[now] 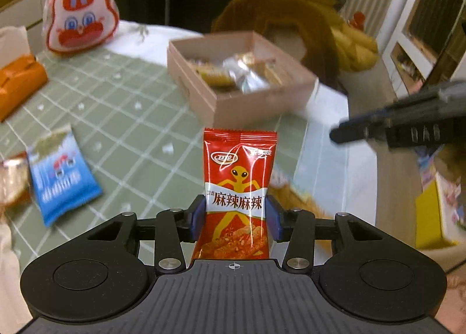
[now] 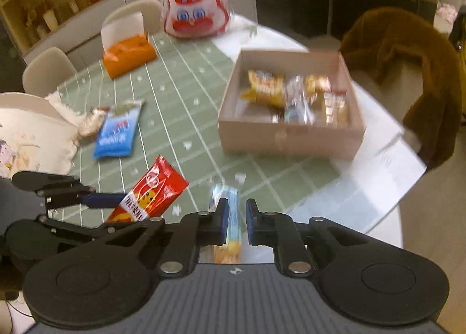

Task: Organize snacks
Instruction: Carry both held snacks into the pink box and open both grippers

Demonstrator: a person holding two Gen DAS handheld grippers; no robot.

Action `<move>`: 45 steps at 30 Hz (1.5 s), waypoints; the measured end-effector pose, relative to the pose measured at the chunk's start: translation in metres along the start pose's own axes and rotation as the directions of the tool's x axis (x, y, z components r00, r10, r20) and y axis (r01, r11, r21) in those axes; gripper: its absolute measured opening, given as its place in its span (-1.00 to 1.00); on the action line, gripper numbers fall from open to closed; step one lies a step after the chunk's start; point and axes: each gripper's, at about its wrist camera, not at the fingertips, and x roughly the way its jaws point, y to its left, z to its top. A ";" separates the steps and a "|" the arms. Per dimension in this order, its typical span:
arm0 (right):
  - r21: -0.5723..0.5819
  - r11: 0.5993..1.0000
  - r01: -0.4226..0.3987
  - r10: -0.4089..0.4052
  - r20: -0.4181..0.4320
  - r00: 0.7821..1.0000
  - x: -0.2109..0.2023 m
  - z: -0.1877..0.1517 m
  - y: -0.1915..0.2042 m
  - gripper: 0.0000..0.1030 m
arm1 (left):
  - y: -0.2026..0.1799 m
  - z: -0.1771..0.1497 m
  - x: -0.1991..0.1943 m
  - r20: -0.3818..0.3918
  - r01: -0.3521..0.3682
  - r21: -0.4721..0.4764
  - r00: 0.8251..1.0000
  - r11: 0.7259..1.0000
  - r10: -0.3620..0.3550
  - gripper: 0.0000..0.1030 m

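Over on the left of the table [image 2: 180, 92], with its green checked cloth, an orange tissue box [image 2: 128, 55] sits near a red-and-white rabbit-faced bag [image 2: 194, 15]. Nearer, a blue snack packet [image 2: 118, 131] lies flat on the cloth, touching a brownish wrapped snack [image 2: 91, 121] at its left edge.

The left claw [image 1: 236, 214] is clamped on a red snack packet [image 1: 238, 188] printed with a yellow alien figure; its blue pads press the packet's two sides and the packet stands upright, lifted clear of the cloth. From the right wrist view the same packet [image 2: 151, 192] tilts out of that claw at the lower left.

The right claw [image 2: 234, 221] is pinched tight on a thin pale-blue and yellow snack packet [image 2: 231, 217], seen edge-on between its pads (too blurred to read any print), also raised off the table.

Further right stands the open pink cardboard box [image 2: 291, 137], resting partly on the cloth and partly on the bare white tabletop. Inside lie several wrapped snacks: a yellow packet [image 2: 266, 89], a silvery one [image 2: 297, 103] and some orange-brown ones beside it. Behind the box, a brown fuzzy garment [image 2: 407, 54] hangs over a chair.
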 end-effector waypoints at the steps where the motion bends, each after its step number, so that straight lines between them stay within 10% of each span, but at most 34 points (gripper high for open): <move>1: -0.002 1.000 -0.004 0.004 -0.010 1.000 0.002 0.001 -0.001 -0.58 | 0.001 0.002 0.000 0.004 -0.010 -0.014 1.000 1.000 0.010 -0.05; 6: 0.003 1.000 -0.019 0.020 -0.095 0.995 0.040 -0.021 0.006 0.00 | 0.011 -0.006 0.001 -0.025 -0.035 -0.110 0.999 0.993 0.033 -0.05; 10: 0.013 1.000 -0.022 0.023 -0.156 0.987 0.083 -0.040 0.018 0.00 | 0.021 -0.023 0.005 -0.075 -0.049 -0.157 0.996 0.986 0.038 -0.05; 12: -0.009 1.000 0.007 -0.008 -0.171 0.985 0.096 -0.047 0.022 -0.30 | 0.023 -0.031 0.006 -0.099 -0.053 -0.182 0.994 0.982 0.036 -0.05; 17: -0.031 0.999 -0.032 0.028 -0.113 0.993 0.066 -0.043 0.020 -0.45 | 0.023 -0.027 -0.005 -0.087 -0.045 -0.199 0.996 0.979 0.028 -0.05; 22: 0.013 0.998 -0.058 0.057 0.098 0.994 -0.012 0.006 -0.001 -0.46 | 0.022 0.034 -0.027 0.055 0.016 -0.189 0.998 0.982 -0.006 -0.05; 31: -0.076 0.995 0.070 -0.035 0.384 0.923 -0.100 0.145 -0.031 -0.46 | 0.013 0.185 -0.050 0.301 0.016 -0.106 0.953 0.994 0.017 -0.04; 39: 0.008 0.999 0.037 -0.038 0.217 0.976 -0.052 0.194 -0.084 -0.43 | 0.014 0.230 0.018 0.229 0.106 -0.171 0.971 0.980 -0.065 0.06; 45: 0.205 0.978 -0.048 0.049 -0.002 0.999 0.035 0.206 -0.137 0.10 | 0.037 0.222 0.105 0.071 0.073 -0.284 0.996 0.956 -0.055 -0.02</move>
